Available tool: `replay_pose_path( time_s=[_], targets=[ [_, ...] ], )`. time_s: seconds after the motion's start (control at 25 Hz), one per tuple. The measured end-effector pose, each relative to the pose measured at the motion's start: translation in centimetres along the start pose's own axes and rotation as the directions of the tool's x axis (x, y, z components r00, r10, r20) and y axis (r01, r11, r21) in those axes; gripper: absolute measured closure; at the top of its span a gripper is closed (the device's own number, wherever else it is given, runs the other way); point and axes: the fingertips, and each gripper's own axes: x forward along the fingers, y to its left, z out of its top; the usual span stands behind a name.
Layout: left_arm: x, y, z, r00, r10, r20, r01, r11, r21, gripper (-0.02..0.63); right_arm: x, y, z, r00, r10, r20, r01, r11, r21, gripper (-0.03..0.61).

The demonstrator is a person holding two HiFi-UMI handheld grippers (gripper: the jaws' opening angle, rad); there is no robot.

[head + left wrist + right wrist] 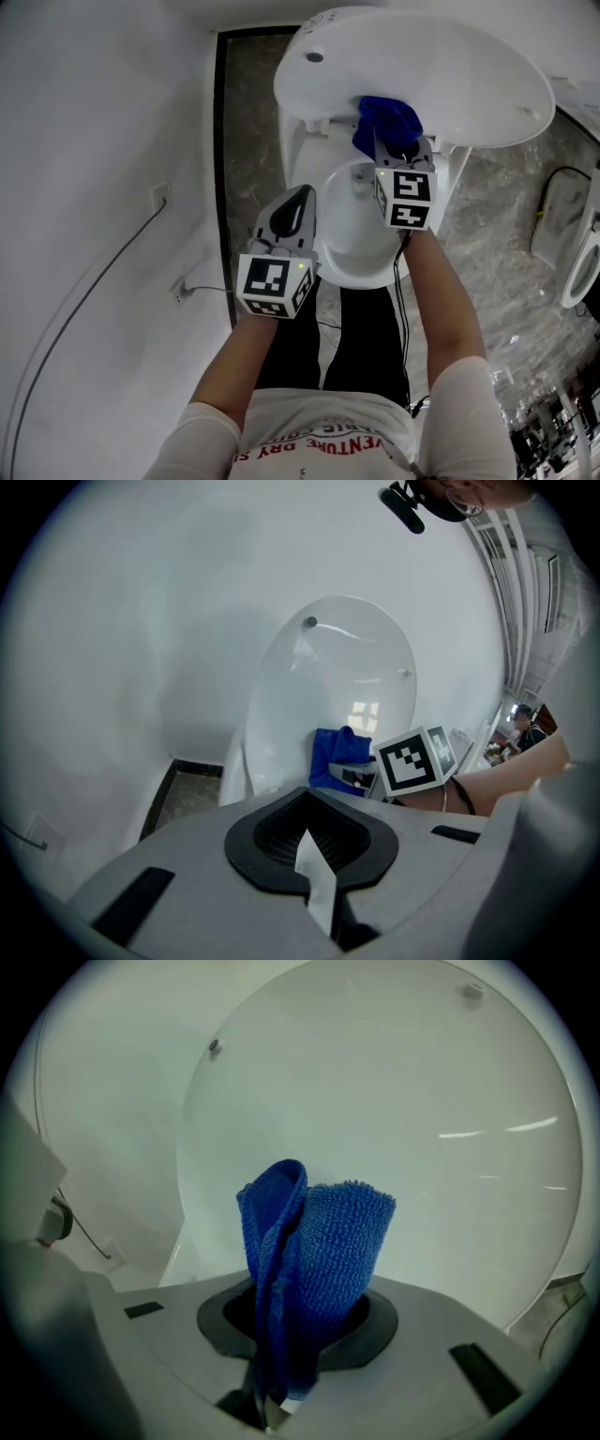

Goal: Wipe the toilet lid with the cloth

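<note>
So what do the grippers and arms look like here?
Both the left gripper and right gripper are grey with black jaw surrounds; each carries a cube of black-and-white square markers. A thin black cable hangs by the right one. Short white sleeves.

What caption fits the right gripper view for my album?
Right gripper holding a folded blue cloth in front of the raised white toilet lid.

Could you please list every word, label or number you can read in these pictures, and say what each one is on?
"VENTURE DRY": red print on the person's white shirt, cut off; the curved line above it is too blurred to read.
The black-and-white square markers: patterns only, no letters.
No text on the white oval toilet lid or the blue microfibre cloth.
</note>
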Motion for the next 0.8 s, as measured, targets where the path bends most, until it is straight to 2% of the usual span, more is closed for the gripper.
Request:
replay_pose_path(
  time_s=[0.56, 0.8],
  targets=[
    [4.4, -8.9, 0.6, 0.999, -0.047, -0.012, 0.047, 0.999, 0.013, 0.607, -5.5, -11.4, -2.8, 0.993, -0.104, -0.059, 0.106, 0.994, 0.022, 0.48],
    [5.2, -11.9, 1.3, 0.997, -0.074, -0.002, 0.074, 0.997, 0.022, 0.607, -7.5, -14.2, -4.6, 0.986, -0.127, -0.106, 0.127, 0.992, -0.006, 0.48]
  ],
)
